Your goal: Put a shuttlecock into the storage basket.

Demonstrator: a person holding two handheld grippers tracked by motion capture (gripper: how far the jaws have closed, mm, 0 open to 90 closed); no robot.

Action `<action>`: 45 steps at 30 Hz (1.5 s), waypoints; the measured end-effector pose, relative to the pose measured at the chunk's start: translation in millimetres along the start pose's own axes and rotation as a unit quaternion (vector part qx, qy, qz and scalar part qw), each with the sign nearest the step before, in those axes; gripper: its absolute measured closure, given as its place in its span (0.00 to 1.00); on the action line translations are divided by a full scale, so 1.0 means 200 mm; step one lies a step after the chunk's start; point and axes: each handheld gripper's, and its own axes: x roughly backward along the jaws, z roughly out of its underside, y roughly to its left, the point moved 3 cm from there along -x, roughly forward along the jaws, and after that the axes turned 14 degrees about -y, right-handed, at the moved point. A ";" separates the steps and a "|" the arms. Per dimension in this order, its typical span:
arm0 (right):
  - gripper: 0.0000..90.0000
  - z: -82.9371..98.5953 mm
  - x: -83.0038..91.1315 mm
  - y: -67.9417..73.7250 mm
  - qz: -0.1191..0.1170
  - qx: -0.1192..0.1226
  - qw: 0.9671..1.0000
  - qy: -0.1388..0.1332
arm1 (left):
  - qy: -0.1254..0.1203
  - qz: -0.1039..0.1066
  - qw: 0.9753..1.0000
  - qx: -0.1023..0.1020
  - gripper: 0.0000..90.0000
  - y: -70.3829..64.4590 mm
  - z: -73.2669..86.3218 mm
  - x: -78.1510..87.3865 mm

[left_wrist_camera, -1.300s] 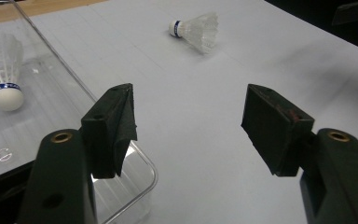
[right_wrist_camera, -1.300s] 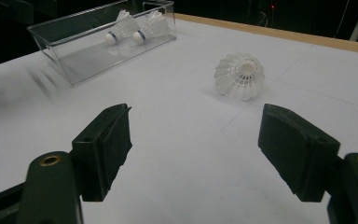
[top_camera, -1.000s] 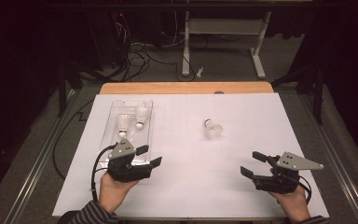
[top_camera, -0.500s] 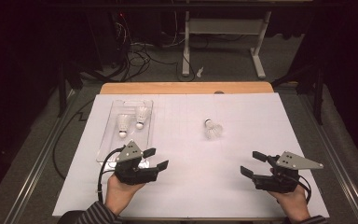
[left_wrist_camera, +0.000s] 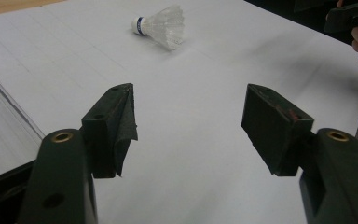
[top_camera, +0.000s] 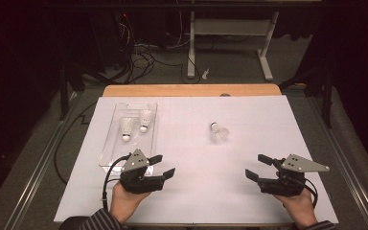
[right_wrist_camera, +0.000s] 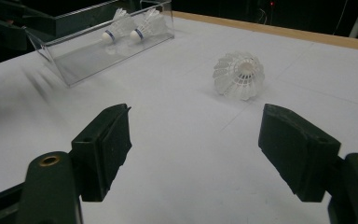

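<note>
A: Quick pass. Loose shuttlecock point(top_camera: 218, 132) lies on its side mid-table on the white sheet point(top_camera: 196, 191), well apart from both tongs. Left gripper point(top_camera: 162, 165) has jaws wide apart, nothing between them, just beside the near end of the clear tray point(top_camera: 106, 155). Right gripper point(top_camera: 258, 167) likewise spread, empty, low near the front edge.

B: Which one goes for it?

A: My guess is the left; in the left gripper view the shuttlecock point(left_wrist_camera: 161, 25) sits ahead of the jaws, cork end with a blue band pointing left, skirt to the right. Could be either, though; the right gripper view looks into the open skirt point(right_wrist_camera: 239, 74).

B: Tips for the grab?

A: Pinch at the cork or the narrow neck, not the skirt; the skirt probably flexes and slips. Come in low, jaws straddling it, close gently. It's light, so a nudge could roll it.

B: Container?

A: Clear plastic tray point(right_wrist_camera: 70, 60), left side of the table. Two shuttlecocks in it: one point(top_camera: 127, 128) nearer, one point(top_camera: 145, 119) farther, side by side, corks toward the person. Room left at the near end for a third.
</note>
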 end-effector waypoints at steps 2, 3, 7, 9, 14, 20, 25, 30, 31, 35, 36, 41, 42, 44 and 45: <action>0.29 0.00 0.00 0.00 -0.001 0.000 1.000 -0.001 | -0.004 -0.001 1.000 0.004 0.40 0.00 0.00 0.00; 0.29 0.00 0.00 0.00 -0.001 0.000 1.000 -0.001 | -0.062 -0.016 0.995 0.072 0.40 -0.05 0.00 -0.04; 0.29 0.00 0.00 0.00 -0.002 0.000 1.000 -0.001 | -0.009 -0.002 1.000 0.010 0.40 -0.01 0.01 -0.01; 0.28 -0.01 0.00 0.00 -0.001 0.000 1.000 -0.005 | -0.005 0.000 1.000 0.005 0.40 -0.01 0.01 0.00; 0.28 -0.01 0.00 0.00 0.001 -0.011 1.000 -0.008 | -0.006 -0.001 1.000 0.011 0.40 0.00 0.01 0.00; 0.26 -0.03 0.00 0.01 0.006 -0.006 1.000 -0.018 | -0.006 -0.001 1.000 0.008 0.40 0.00 0.01 0.00; 0.25 -0.05 0.00 0.01 0.009 -0.008 1.000 -0.029 | -0.063 -0.017 0.995 0.074 0.40 -0.04 0.00 -0.04; 0.24 -0.06 -0.01 0.01 0.011 -0.006 0.999 -0.033 | -0.005 -0.002 1.000 0.008 0.40 0.00 0.01 0.00; 0.23 -0.07 -0.01 0.01 0.012 -0.008 0.999 -0.036 | -0.005 -0.003 1.000 0.008 0.40 0.00 0.01 0.00; 0.23 -0.09 -0.04 0.03 0.010 -0.008 0.999 -0.043 | -0.007 -0.003 1.000 0.008 0.40 0.00 0.01 0.00; 0.23 -0.09 -0.05 0.03 0.007 -0.006 0.999 -0.043 | -0.003 -0.003 1.000 0.004 0.40 0.01 0.01 0.00; 0.22 -0.10 -0.08 0.04 0.004 -0.009 0.999 -0.047 | 0.001 -0.005 1.000 -0.001 0.40 0.01 0.01 0.00; 0.22 -0.10 -0.09 0.04 0.005 -0.011 0.999 -0.049 | 0.001 -0.005 1.000 -0.001 0.40 0.01 0.01 0.00; 0.21 -0.11 -0.10 0.04 0.004 -0.013 0.999 -0.052 | -0.001 -0.005 1.000 0.001 0.40 0.01 0.02 0.00; 0.21 -0.11 -0.10 0.04 0.003 -0.013 0.998 -0.054 | -0.002 -0.005 1.000 0.002 0.40 0.01 0.02 0.00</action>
